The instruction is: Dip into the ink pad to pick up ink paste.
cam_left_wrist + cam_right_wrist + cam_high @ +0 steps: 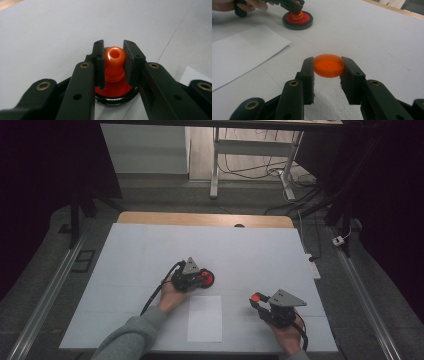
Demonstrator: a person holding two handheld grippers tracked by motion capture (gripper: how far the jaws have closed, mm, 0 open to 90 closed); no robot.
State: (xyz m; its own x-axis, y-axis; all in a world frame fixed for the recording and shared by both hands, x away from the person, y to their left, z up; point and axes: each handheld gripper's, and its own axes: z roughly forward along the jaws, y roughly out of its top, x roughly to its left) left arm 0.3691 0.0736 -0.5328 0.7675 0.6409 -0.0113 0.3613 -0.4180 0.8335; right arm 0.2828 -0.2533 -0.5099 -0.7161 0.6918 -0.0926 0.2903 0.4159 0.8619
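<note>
Orange knob (114, 63) upright, hole topmost, in left hand-held gripper (114, 62).

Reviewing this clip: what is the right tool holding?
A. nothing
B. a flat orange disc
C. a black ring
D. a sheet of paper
B: in the right gripper view, the right tool has its two black jaws pressed against the sides of a flat orange disc, holding it above the white table cover.
</note>
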